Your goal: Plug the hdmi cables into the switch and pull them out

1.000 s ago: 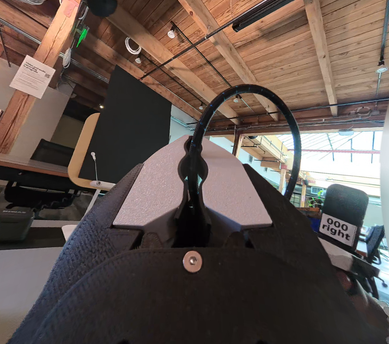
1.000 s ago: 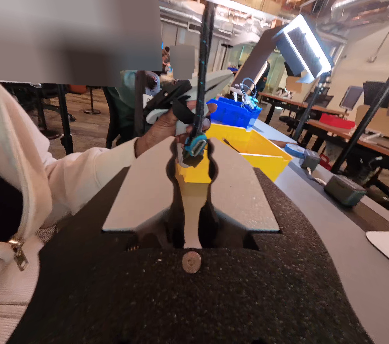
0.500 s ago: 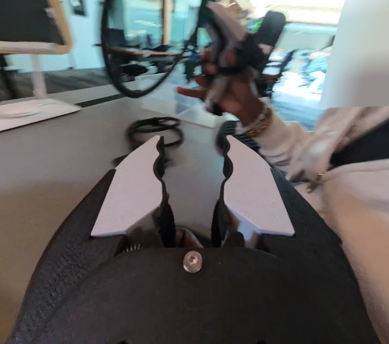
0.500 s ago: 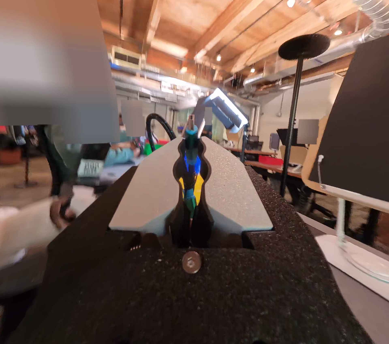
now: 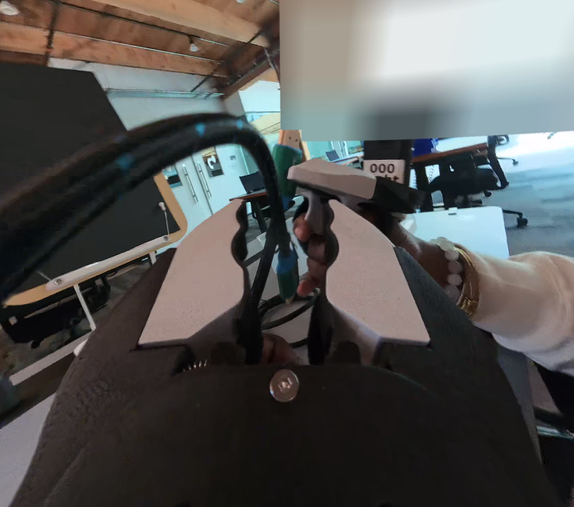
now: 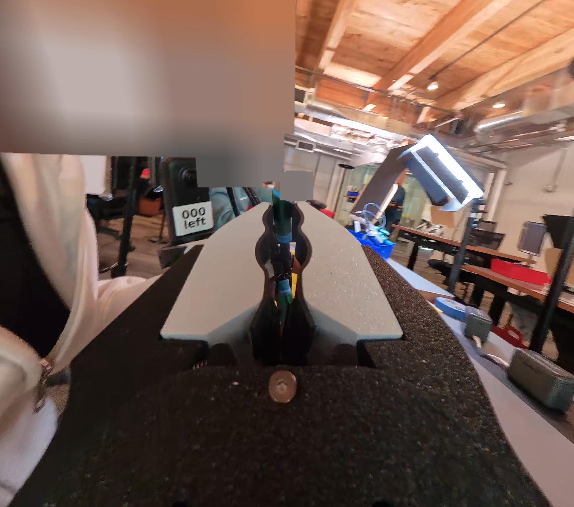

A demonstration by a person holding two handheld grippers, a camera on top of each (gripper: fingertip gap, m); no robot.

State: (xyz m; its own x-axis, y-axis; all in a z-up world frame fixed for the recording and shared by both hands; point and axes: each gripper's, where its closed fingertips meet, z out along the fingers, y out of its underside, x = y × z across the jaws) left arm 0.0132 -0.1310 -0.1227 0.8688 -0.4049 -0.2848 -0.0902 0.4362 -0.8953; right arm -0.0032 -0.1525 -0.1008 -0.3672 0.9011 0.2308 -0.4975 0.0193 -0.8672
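— Looking for the switch: can you find it anywhere?

— No, neither view shows it. Large blurred patches cover the upper right of the left wrist view and the upper left of the right wrist view, and the near loop of the HDMI cable (image 5: 93, 181) is smeared by motion.

— Any writing?

— A white sticker (image 5: 383, 170) sits on the right gripper's body, partly cut off behind its fingers, and a matching white label (image 6: 193, 218) sits on the left gripper's body in the other view. Both carry print, which I leave unread.

— Where is the cable relative to the fingers?

— The right gripper (image 6: 282, 208) has its fingers closed on the cable's plug end (image 6: 283, 228); its dark green and blue collar shows in the narrow slot between them. Seen from the left wrist view, that plug (image 5: 286, 271) hangs pointing down below the right gripper (image 5: 313, 197), and the black cable arches up and over to the left.

— And the left gripper (image 5: 285, 206)?

— Its fingers (image 5: 202, 274) stand well apart. The plug appears in the gap between them, and a strand of cable runs along the inner edge of the left finger; whether it touches is unclear. More cable lies coiled on the bench (image 5: 21, 445) beyond.
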